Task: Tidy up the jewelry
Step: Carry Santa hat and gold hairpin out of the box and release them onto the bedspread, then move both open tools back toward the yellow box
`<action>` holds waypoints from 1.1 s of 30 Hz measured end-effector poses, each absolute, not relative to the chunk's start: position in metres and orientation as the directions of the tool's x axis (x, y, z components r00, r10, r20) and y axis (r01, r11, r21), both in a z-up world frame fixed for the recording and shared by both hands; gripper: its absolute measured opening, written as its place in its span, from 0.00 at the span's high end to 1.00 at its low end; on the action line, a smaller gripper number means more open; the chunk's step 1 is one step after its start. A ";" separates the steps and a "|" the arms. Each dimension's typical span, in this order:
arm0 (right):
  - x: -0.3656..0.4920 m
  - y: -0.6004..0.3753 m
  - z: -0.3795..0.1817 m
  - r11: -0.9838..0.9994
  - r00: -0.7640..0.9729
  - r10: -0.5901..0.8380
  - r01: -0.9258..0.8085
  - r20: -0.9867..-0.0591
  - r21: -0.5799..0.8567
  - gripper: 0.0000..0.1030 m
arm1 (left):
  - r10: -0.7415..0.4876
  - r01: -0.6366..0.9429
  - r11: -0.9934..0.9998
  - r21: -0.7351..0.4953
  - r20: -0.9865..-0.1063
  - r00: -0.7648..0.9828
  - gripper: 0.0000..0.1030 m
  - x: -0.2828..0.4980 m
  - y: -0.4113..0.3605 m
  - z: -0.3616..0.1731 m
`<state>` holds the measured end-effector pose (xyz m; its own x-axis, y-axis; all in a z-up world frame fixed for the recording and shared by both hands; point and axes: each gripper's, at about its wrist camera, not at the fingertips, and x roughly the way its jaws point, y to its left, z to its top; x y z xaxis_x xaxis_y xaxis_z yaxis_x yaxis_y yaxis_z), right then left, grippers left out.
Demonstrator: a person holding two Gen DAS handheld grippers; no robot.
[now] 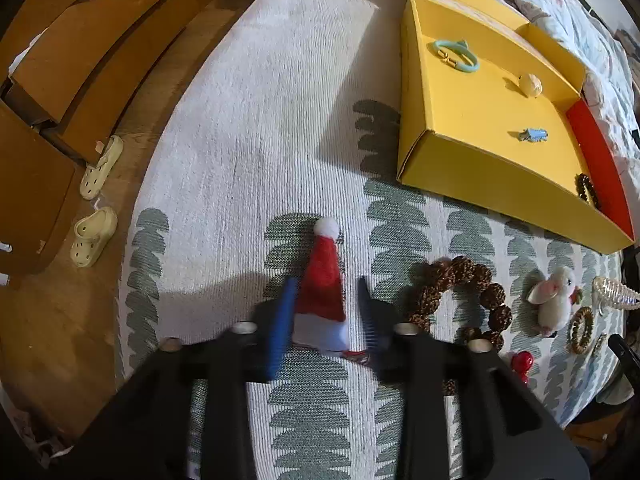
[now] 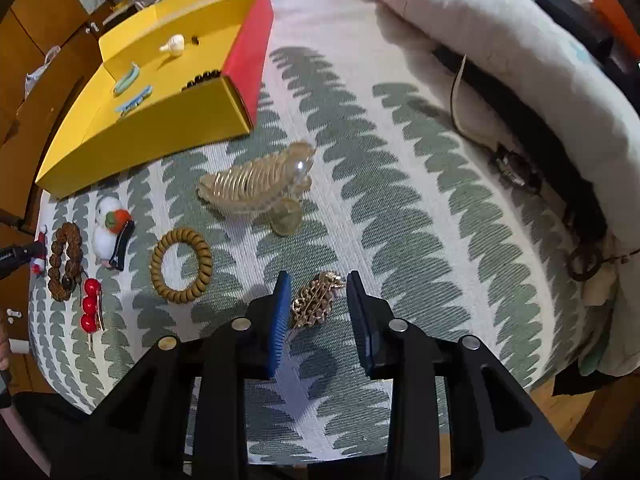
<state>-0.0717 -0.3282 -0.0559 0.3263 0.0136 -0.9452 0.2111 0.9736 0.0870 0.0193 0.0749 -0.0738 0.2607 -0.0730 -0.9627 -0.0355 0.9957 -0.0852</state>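
Note:
My left gripper (image 1: 326, 286) is open, its blue fingers on either side of a red and white Santa hat clip (image 1: 322, 288) lying on the patterned bed cover. My right gripper (image 2: 318, 280) is open around a gold chain brooch (image 2: 316, 298) on the cover. The yellow box (image 1: 460, 168) holds a teal bracelet (image 1: 456, 54), a cream piece (image 1: 531, 85), a blue clip (image 1: 532, 135) and a dark beaded item (image 1: 586, 188). The box also shows in the right wrist view (image 2: 160, 132).
On the cover lie a brown bead bracelet (image 2: 66, 256), a white plush bird clip (image 2: 108, 224), a red berry pin (image 2: 91, 304), a spiral hair tie (image 2: 181, 265) and a clear claw clip (image 2: 256, 192). A quilt (image 2: 500, 40) is bunched at right. Slippers (image 1: 94, 236) sit on the floor.

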 end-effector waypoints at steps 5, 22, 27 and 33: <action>-0.077 -0.327 -0.043 0.976 0.375 -0.019 0.207 -0.927 0.064 0.30 | -0.060 -0.026 0.997 -0.072 -0.948 0.313 0.44 0.016 0.072 -0.057; -0.048 -0.241 0.035 0.997 0.632 0.048 -0.081 -0.774 -0.004 0.03 | -0.147 0.095 0.989 -0.115 -0.845 0.514 0.13 0.013 0.030 0.009; -0.024 -0.205 0.065 0.970 0.696 0.148 -0.241 -0.703 -0.034 0.03 | -0.159 0.098 0.987 -0.127 -0.842 0.515 0.13 0.035 0.018 0.016; 0.032 -0.189 0.068 0.942 0.621 0.136 -0.323 -0.772 -0.094 0.03 | -0.173 0.132 0.983 -0.124 -0.856 0.487 0.13 0.070 -0.012 0.019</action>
